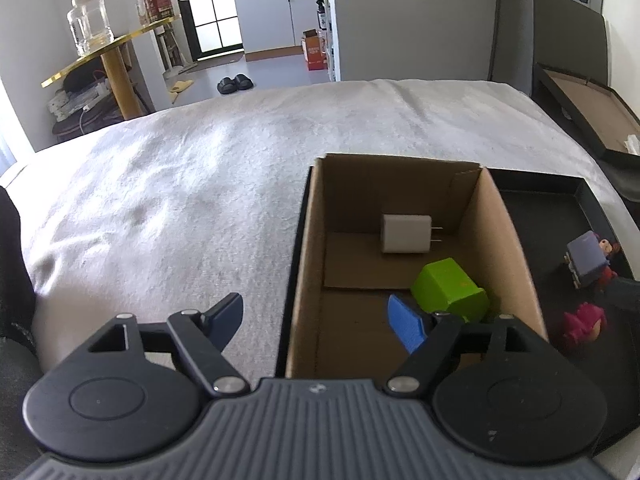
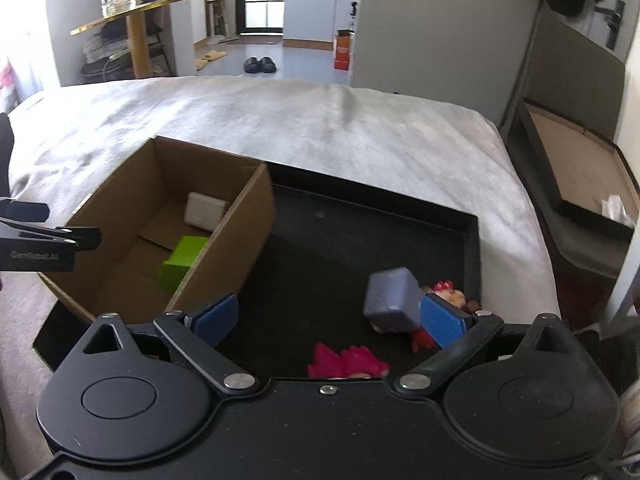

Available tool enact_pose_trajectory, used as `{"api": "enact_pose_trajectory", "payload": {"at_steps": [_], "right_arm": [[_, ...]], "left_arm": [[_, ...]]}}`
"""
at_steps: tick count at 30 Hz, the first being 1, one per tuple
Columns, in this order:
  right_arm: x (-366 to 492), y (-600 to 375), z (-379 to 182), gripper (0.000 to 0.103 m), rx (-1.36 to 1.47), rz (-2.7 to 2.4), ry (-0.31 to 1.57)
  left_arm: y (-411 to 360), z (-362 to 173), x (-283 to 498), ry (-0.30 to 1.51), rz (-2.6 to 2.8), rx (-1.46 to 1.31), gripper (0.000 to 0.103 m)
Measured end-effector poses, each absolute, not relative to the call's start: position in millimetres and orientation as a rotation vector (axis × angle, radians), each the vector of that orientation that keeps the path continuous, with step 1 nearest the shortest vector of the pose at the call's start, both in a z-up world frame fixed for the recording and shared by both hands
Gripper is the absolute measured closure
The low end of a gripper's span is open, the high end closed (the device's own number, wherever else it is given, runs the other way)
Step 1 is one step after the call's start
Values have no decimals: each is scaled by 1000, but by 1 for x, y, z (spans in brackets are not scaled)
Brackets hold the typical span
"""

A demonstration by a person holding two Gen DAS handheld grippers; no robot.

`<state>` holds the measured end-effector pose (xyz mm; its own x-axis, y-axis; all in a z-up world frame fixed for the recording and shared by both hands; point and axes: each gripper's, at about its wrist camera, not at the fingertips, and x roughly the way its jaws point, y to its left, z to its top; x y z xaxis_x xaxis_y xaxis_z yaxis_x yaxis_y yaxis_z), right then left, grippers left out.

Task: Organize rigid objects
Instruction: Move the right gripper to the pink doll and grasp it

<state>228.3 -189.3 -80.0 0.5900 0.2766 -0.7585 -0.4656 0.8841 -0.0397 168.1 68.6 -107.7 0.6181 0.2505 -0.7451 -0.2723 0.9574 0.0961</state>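
Cardboard box point(image 1: 404, 216) sits on our grey-blanketed bed point(image 1: 168, 184), holding a white charger point(image 1: 406, 234) and green block point(image 1: 450, 290); both hand-held grippers, left point(image 1: 320, 320) and right point(image 2: 332, 316), hang released beside it.

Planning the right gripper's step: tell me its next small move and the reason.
Probably ease the right gripper forward and slightly right to straddle the grey-blue block toy, then close. Both grippers are open and empty, the cardboard box already holds the white charger and green block, and the toy lies in the black tray by the right fingertip.
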Motion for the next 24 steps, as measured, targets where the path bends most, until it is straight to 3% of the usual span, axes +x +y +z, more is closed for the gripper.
{"api": "enact_pose_trajectory", "payload": {"at_steps": [10, 14, 24], "right_arm": [[229, -217, -110, 5, -185, 432, 905], [230, -222, -125, 12, -163, 438, 941], [240, -228, -149, 10, -108, 426, 996]], "left_arm": [[53, -115, 176, 882, 302, 36, 24], [52, -120, 179, 901, 304, 46, 24], [46, -129, 185, 931, 309, 81, 24]]}}
